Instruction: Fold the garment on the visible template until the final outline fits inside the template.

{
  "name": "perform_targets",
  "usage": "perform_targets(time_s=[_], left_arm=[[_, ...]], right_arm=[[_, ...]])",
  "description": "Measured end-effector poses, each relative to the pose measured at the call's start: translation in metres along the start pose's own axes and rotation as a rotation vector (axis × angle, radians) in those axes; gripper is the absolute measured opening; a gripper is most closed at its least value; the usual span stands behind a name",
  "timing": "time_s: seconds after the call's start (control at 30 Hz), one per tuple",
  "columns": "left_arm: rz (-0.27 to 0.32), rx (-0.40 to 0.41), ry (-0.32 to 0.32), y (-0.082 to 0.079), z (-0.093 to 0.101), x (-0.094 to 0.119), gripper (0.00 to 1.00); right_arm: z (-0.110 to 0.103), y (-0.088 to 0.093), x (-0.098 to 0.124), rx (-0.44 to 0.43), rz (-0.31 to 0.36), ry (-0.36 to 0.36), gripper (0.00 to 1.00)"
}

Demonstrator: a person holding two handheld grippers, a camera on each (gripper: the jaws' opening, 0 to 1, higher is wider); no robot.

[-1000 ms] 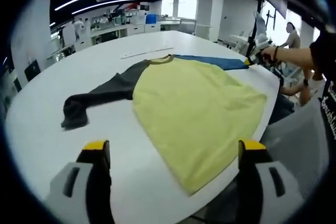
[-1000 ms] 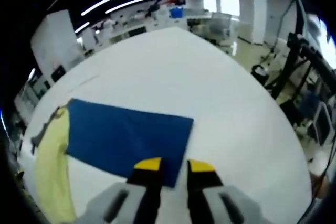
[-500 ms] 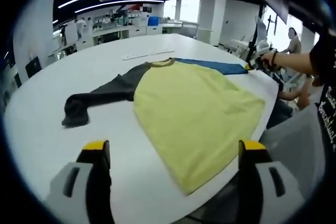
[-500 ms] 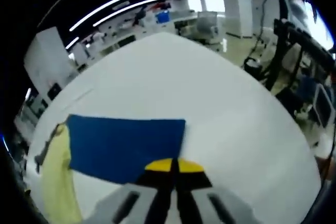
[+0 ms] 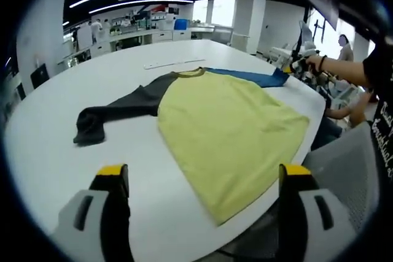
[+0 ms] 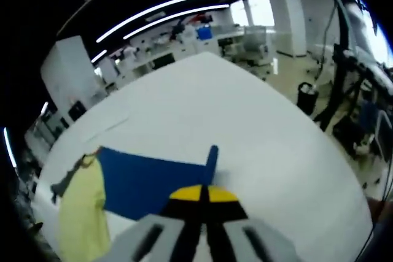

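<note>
A yellow shirt with a dark grey sleeve lies spread on the white table. Its collar end rests on a blue template sheet. My left gripper hovers open at the near table edge, its jaws wide apart over the shirt's hem. In the right gripper view my right gripper is shut on the near edge of the blue template, whose corner stands lifted off the table. The yellow shirt overlaps the template's left end. From the left gripper view, the right gripper is held by a hand at the template's far corner.
A long white strip lies on the table beyond the shirt. A grey chair stands off the table's right edge, with a seated person farther back. Broad bare tabletop stretches beyond the template.
The right gripper shut on the template's near edge, then raised it so the corner now curls upward. The left gripper stayed open and nearly still.
</note>
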State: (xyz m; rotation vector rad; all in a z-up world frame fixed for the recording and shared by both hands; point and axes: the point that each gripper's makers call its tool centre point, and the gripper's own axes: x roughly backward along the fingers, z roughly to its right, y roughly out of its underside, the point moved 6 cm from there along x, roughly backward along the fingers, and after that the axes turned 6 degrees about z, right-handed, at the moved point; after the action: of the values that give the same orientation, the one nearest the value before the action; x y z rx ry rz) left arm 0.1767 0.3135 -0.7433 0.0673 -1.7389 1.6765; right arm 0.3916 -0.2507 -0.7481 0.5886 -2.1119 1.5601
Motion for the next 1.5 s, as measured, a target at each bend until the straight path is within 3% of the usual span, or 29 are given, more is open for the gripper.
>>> perform_targets(time_s=[0.33,0.6,0.8,1.5], left_arm=[[-0.001,0.006,-0.017,-0.001,0.005,0.002,0.99],[0.007,0.037,-0.012,-0.005,0.010,0.003,0.99],[0.014,0.038,-0.005,-0.010,0.013,0.001,0.99],[0.002,0.041,0.006,-0.004,0.011,0.002,0.99]], right_arm=[[-0.038,-0.014,0.003,0.066,0.012,-0.065,0.00],[-0.059,-0.024,-0.007,0.103,-0.010,-0.116,0.00],[-0.082,-0.026,-0.011,0.130,-0.024,-0.163,0.00],[-0.159,-0.025,-0.023,0.232,-0.101,-0.291,0.00]])
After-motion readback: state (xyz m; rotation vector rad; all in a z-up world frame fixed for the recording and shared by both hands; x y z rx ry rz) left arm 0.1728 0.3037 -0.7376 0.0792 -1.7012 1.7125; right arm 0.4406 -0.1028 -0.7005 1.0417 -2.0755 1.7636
